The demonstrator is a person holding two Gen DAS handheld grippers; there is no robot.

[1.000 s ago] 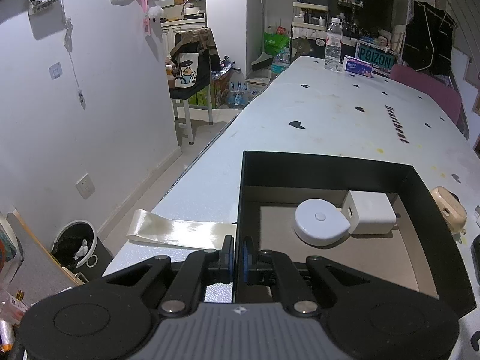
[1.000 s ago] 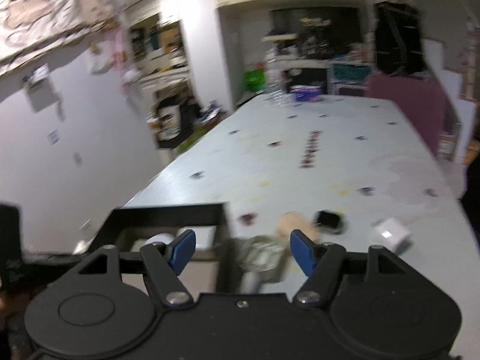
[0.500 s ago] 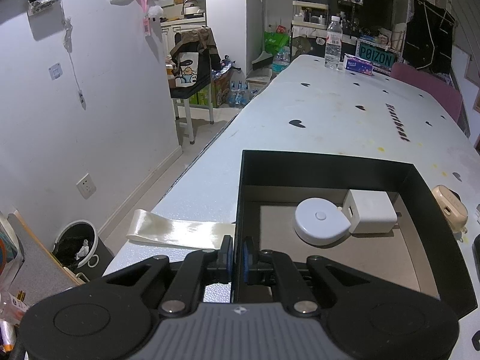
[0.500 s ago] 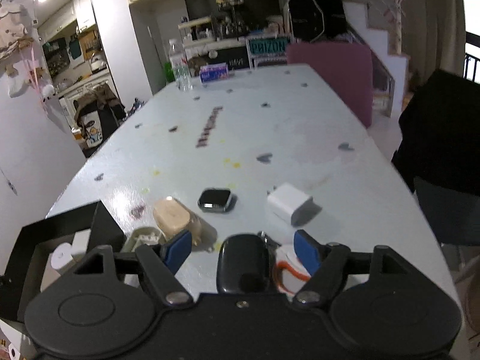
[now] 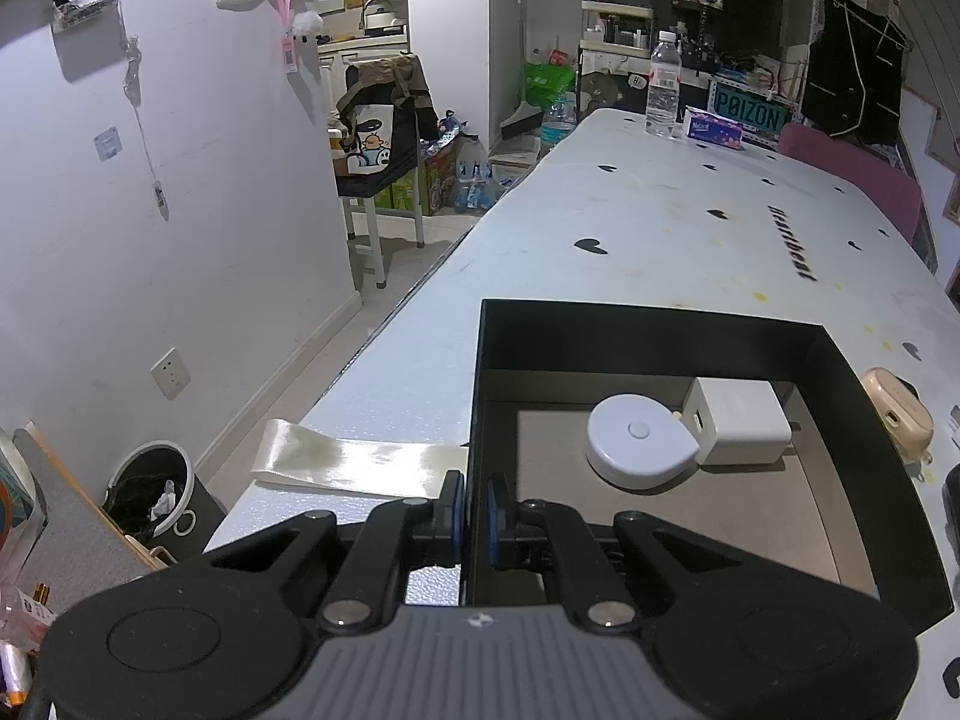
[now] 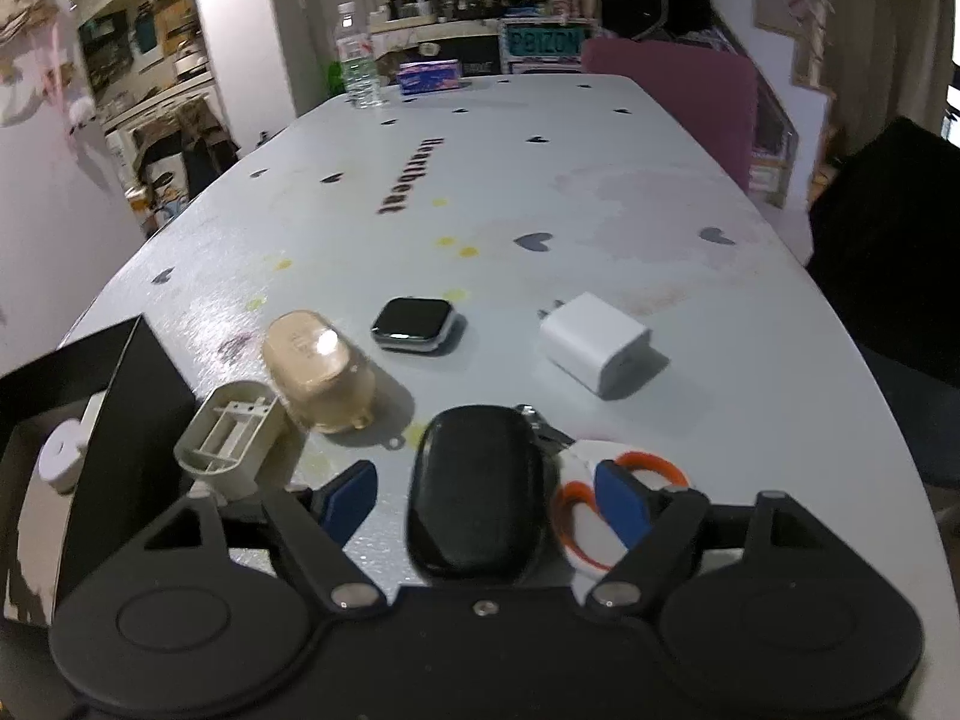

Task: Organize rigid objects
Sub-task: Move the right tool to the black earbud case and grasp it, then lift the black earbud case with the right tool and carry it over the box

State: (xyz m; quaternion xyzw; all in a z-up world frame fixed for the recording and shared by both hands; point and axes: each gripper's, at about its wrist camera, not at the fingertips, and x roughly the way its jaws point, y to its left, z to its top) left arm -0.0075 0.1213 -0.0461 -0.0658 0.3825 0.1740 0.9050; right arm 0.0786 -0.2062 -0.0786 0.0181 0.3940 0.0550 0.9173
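1. Black box (image 5: 654,330): at the near left corner of the table (image 6: 600,192). It holds a round white device (image 5: 639,441) and a white cube charger (image 5: 735,423), touching each other by the far wall.
2. Left gripper (image 5: 471,510): my claw is clamped together on the box's near-left wall, one pad inside, one outside, pitched down at the box and steadying it.
3. Right gripper (image 6: 483,501): jaws apart, pitched down, straddling the black oval case (image 6: 474,495) at the near edge; pads not touching it.
4. Step in hand, as I judge it: grip the case. I should sink lower, centre it, and close across its narrow width, keeping the right pad clear of the orange-and-white ring (image 6: 606,510) just beside it.
5. Still loose on the table: beige case (image 6: 321,369), grey housing (image 6: 231,438), smartwatch (image 6: 414,324), second white charger (image 6: 594,342).
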